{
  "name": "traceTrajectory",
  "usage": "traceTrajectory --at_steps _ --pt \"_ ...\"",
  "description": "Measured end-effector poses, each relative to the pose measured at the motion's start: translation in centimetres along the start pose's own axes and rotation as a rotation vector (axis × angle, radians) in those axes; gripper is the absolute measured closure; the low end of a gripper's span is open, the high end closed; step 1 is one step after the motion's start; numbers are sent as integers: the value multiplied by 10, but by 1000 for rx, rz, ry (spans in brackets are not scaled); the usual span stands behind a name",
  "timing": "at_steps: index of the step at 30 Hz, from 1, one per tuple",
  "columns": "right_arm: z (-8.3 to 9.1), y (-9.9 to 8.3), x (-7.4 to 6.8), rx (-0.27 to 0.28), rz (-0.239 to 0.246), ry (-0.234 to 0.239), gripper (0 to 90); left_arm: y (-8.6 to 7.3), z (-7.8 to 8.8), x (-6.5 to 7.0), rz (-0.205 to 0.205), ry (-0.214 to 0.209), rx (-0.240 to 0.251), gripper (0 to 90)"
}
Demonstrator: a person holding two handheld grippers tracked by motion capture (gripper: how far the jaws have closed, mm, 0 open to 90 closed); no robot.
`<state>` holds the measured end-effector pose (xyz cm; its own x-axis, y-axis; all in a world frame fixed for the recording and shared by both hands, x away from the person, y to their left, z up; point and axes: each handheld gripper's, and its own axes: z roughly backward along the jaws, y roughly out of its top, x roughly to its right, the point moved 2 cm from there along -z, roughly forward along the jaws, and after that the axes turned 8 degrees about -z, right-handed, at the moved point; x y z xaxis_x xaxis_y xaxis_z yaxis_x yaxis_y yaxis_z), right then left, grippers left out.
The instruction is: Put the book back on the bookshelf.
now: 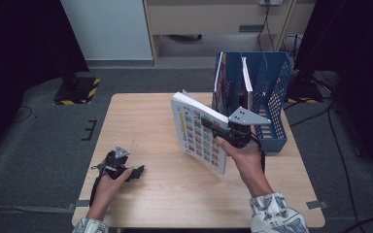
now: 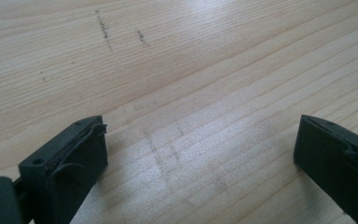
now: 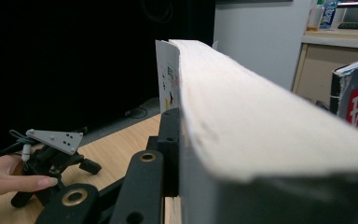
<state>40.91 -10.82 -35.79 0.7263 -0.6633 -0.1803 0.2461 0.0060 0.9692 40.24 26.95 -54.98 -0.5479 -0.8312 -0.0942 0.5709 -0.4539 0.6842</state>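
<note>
Plainly one thick book [image 1: 199, 132] clamped in right tongs [image 1: 221, 131]; left tongs [image 1: 135, 173] open, empty.

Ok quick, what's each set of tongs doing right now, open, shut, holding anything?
Left tongs: open, holding nothing, low over the bare wooden table.
Right tongs: shut on the thick book, held upright above the table.

Light wood table [image 1: 165, 194], centre of frame; blue mesh file rack [image 1: 272, 97] w/ books stands at upper-right corner; left hand-held gripper [image 1: 137, 172] rests lower left.
</note>
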Motion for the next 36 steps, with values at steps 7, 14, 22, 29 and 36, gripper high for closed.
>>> traceTrajectory --at_steps 7,14,22,29,36 --pt "8 1 3 -3 0 -10 739 0 -1 0 0 1 3 7" --pt "17 1 7 3 -10 -19 739 0 -1 1 -7 -4 3 0" --pt "27 -1 12 -3 -13 -34 739 0 -2 1 -3 -1 6 0" --pt "42 -2 19 9 -27 -50 739 0 -2 1 -4 0 7 0" --pt "56 -2 23 16 -25 -62 739 0 -2 1 -1 3 8 0"
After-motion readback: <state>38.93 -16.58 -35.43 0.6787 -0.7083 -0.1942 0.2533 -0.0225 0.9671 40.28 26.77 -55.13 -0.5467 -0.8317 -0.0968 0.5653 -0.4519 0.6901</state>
